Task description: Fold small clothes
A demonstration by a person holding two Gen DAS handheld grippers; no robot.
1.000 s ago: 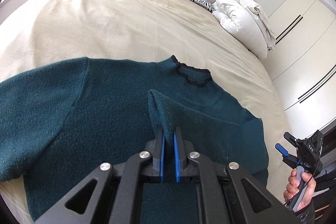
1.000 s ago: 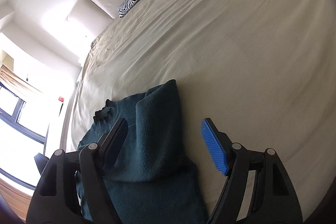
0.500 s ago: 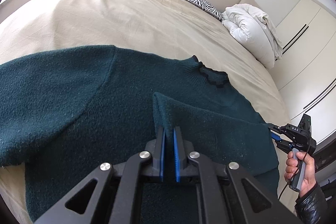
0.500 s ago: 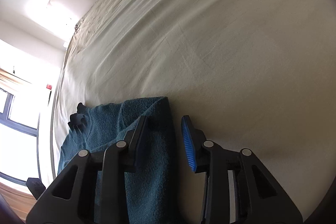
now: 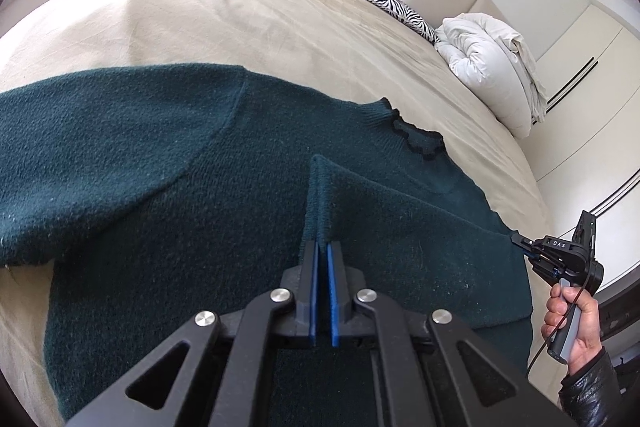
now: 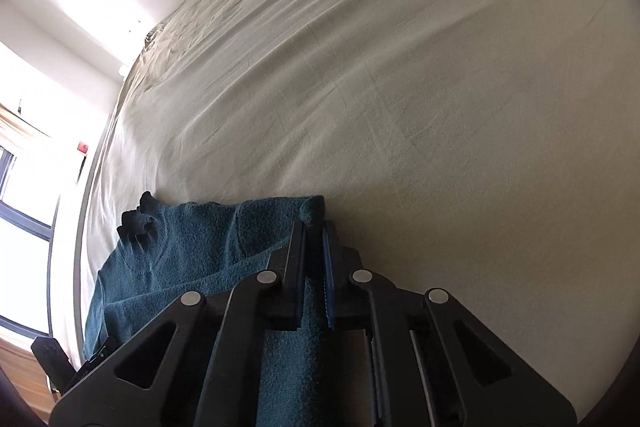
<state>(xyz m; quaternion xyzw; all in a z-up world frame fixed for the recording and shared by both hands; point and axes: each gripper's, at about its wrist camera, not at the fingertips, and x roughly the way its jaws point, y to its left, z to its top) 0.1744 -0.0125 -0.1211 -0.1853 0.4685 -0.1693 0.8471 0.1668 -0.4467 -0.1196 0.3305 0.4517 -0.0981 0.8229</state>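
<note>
item: dark green sweater [image 5: 168,187], lying on the beige bed [image 5: 240,27], collar [image 5: 416,143] pointing toward the zebra pillow [image 5: 394,7] and the white duvet [image 5: 488,67] at the headboard. one sleeve is spread out on the side of the collar away from the duvet; the other sleeve is folded in over the body.

left gripper [image 5: 322,255]: jaws clenched on a raised pinch of the folded-in sleeve, near the middle of the sweater, below the collar. grip unchanged from a second ago.

right gripper [image 6: 316,239]: a second ago its jaws stood wide apart over the sweater's outer edge; now they are clamped on the corner of that edge, on the side of the collar nearest the duvet. seen from the left wrist, the right gripper [image 5: 532,251] meets the fabric right at the fold's end, with the person's hand [image 5: 568,323] on its handle.

change: second hold just made; the hand has also come in and down to the edge.

meaning for the task: both ends of the folded sleeve are now gripped, so the sweater looks ready for the next fold or a straightening pull. folding is judged partly done, the spread sleeve still to go.
</note>
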